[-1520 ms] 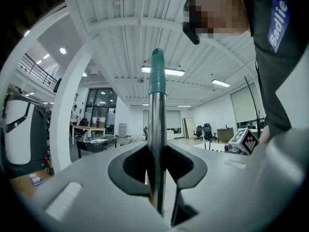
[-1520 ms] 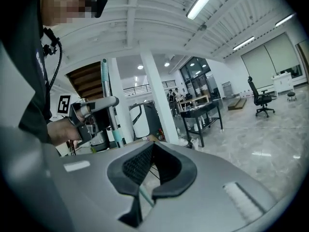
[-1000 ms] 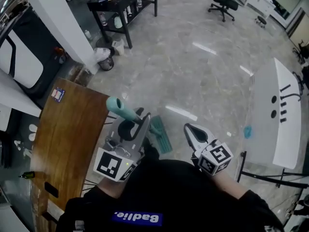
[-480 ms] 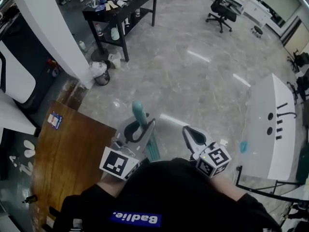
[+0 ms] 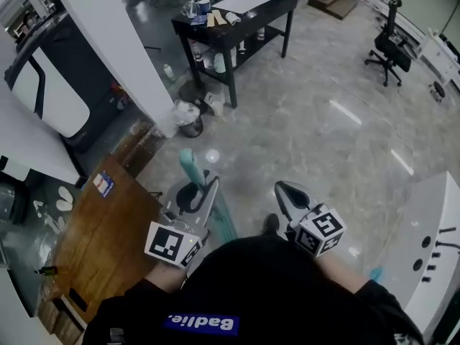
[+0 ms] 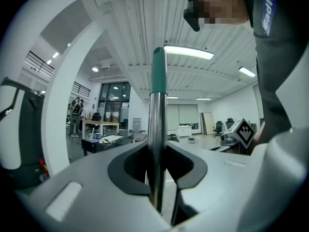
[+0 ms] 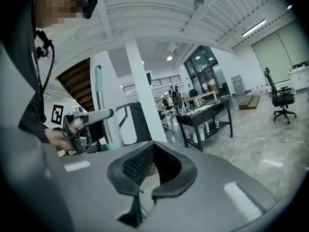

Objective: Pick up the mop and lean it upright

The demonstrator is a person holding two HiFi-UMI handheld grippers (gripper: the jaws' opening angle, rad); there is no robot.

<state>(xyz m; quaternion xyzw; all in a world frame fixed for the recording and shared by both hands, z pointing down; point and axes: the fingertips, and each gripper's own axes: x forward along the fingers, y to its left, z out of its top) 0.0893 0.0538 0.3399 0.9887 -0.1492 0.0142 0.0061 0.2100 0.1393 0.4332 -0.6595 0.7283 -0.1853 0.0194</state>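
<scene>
Left gripper level at the person's front, jaws clamped on the mop. The pole stands upright between the pads, with the teal grip above them. Mop head is on the floor, just by the person's feet. Right gripper is beside it and apart, jaws together and empty. A black counter stands well beyond.

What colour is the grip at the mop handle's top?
The grip is teal green; the left gripper view shows it best.
</scene>
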